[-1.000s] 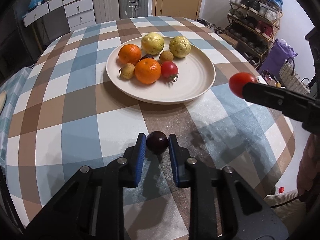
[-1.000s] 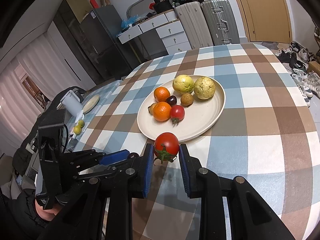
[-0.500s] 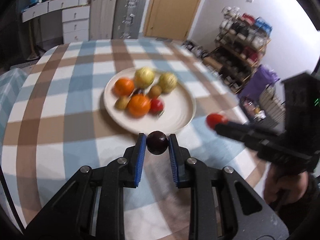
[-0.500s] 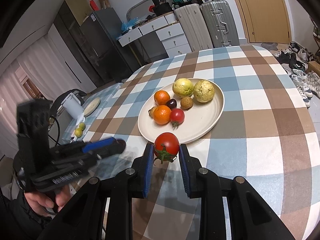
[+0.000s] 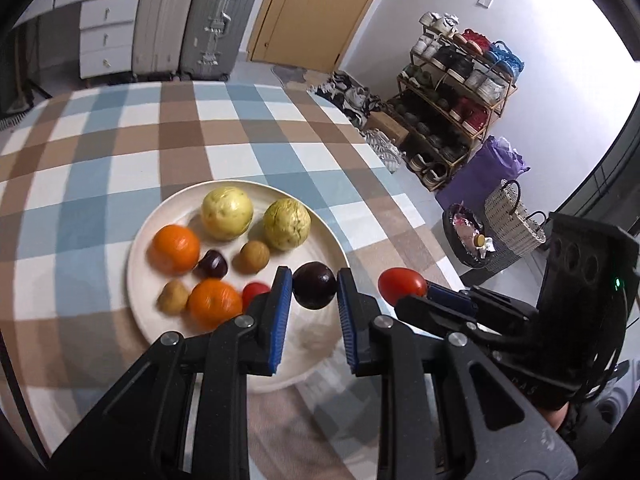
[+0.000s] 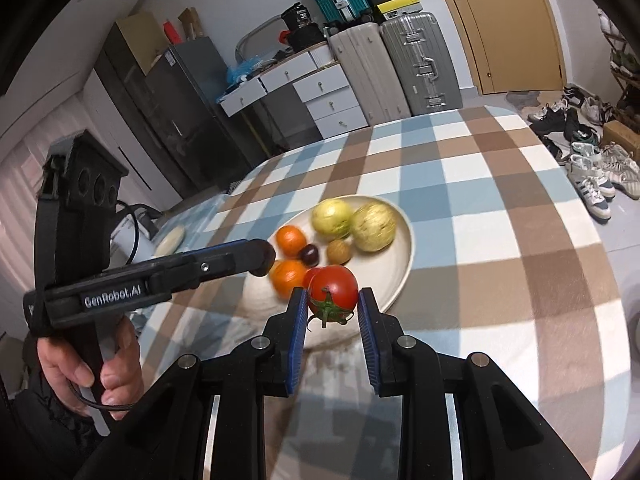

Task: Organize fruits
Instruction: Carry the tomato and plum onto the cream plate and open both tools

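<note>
My left gripper is shut on a dark purple plum and holds it above the near right part of the cream plate. My right gripper is shut on a red tomato and holds it over the plate's near rim. In the left wrist view the right gripper and its tomato hang just right of the plate. On the plate lie two oranges, two yellow-green guavas, a small dark plum, brownish small fruits and a small red tomato.
The round table has a checked blue, brown and white cloth. Its right edge drops to the floor by a shoe rack and baskets. Suitcases and drawers stand behind the table. The left gripper's body reaches in from the left in the right wrist view.
My left gripper lifted the plum off the cloth and carried it forward over the plate. My right gripper moved closer to the plate with the tomato.
</note>
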`<state>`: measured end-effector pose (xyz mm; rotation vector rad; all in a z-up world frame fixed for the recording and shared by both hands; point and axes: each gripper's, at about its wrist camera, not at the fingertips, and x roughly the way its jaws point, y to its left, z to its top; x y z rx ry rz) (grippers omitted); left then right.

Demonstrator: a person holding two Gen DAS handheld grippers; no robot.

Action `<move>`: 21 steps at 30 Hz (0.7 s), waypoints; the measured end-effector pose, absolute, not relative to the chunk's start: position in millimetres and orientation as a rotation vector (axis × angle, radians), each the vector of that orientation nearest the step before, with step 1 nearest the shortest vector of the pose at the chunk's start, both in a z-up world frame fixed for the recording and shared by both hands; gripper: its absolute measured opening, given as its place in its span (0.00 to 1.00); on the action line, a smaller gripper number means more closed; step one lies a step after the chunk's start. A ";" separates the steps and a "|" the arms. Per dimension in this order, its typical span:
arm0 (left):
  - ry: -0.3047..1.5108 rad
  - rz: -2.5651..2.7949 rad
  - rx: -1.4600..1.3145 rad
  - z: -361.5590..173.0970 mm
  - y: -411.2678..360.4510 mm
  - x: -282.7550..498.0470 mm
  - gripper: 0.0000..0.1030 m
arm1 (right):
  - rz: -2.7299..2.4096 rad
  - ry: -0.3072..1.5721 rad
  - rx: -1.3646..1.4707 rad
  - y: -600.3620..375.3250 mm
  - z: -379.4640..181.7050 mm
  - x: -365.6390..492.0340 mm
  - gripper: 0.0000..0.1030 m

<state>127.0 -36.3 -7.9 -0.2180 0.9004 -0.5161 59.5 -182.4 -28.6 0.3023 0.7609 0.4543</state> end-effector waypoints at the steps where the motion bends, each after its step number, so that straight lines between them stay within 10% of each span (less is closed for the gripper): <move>1: 0.914 -0.528 -0.218 -11.4 -39.3 135.8 0.20 | 0.450 0.750 0.294 -182.7 -28.7 63.9 0.25; 21: 1.036 -0.547 -0.258 -66.3 -59.5 203.8 0.20 | 0.461 0.841 0.198 -164.6 -72.3 116.8 0.25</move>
